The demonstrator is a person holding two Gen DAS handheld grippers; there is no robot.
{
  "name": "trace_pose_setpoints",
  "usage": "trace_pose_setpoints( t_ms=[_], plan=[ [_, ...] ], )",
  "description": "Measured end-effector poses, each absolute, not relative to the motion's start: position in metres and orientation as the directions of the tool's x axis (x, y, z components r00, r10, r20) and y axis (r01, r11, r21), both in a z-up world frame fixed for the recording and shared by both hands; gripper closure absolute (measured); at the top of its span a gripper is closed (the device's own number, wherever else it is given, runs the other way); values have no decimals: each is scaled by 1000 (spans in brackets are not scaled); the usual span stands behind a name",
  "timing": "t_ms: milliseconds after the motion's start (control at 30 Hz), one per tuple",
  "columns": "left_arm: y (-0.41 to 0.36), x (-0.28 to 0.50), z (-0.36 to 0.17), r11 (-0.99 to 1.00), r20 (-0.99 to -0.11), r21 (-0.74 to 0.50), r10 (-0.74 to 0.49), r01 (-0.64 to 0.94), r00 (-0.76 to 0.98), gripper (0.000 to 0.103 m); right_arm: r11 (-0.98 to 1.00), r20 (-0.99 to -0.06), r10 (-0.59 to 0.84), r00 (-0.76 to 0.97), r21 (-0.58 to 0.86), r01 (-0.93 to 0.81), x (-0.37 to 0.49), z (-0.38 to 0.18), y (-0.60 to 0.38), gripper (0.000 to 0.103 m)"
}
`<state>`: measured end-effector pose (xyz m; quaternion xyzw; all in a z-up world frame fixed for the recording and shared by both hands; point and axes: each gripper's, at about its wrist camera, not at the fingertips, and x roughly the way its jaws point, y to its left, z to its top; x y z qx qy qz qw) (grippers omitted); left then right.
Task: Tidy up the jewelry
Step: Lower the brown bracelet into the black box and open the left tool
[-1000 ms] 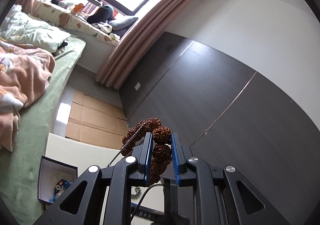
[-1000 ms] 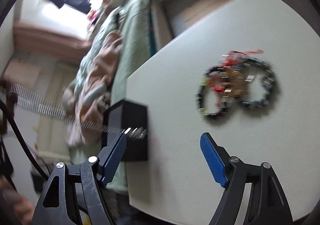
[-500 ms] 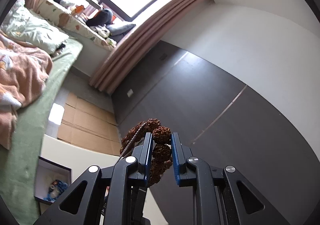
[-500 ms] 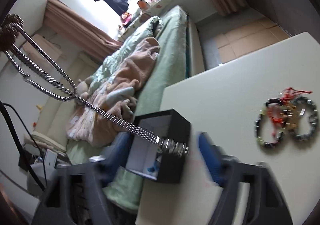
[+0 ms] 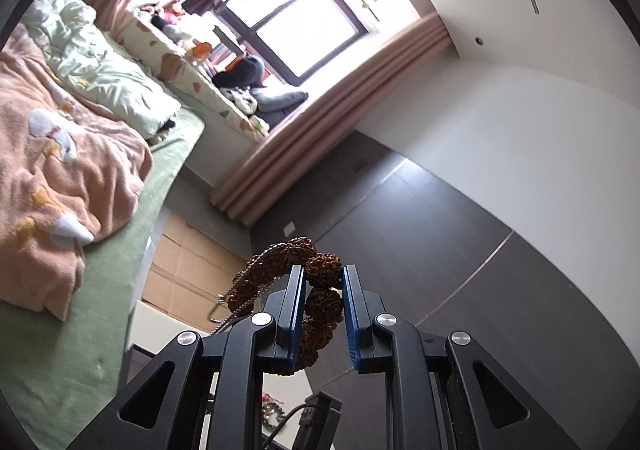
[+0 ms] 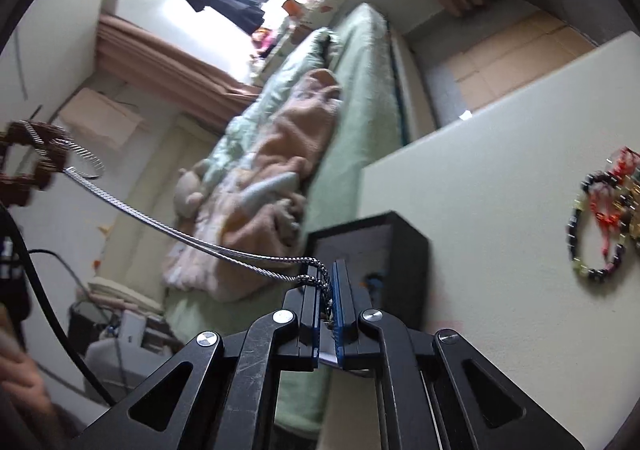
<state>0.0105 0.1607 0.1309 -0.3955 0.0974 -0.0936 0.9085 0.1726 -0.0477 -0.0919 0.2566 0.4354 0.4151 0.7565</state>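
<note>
Hidden, cropped and blurred parts

The bracelets (image 6: 604, 214) on the desk (image 6: 480, 186) run off the right edge of the right wrist view, and the black box (image 6: 384, 246) keeps its contents mostly out of sight. The bed blanket (image 6: 276, 186) is smeared. The brown bead bracelet (image 5: 320, 290) disappears behind the left gripper (image 5: 323, 314).

Rough, knobbly brown seed bracelet (image 5: 320, 290); shiny twisted metal chain (image 6: 224, 252); fuzzy cloth blanket (image 5: 60, 170).
</note>
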Motion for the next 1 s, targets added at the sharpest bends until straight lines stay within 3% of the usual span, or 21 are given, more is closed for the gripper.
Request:
trace_pose_setpoints(
  t_ms=[200,400,467,600,1000],
  plan=[
    [175,-7,141,671,-64,-736,-204,92,977,84,566,-500,825,265,733,-377,176,-109,-32,96],
    [176,1,135,677,-89,-731,-222,88,971,84,648,-614,755,228,649,-399,173,-118,-10,94],
    [172,13,127,686,-125,-724,-241,77,962,84,641,-625,757,190,655,-400,174,-118,-7,90],
    [169,36,102,682,-214,-731,-260,22,942,84,633,-605,767,214,659,-406,169,-106,-18,57],
    [150,78,43,679,-387,-729,-301,-89,872,84,686,-588,726,356,655,-317,171,-78,-91,55]
  ],
)
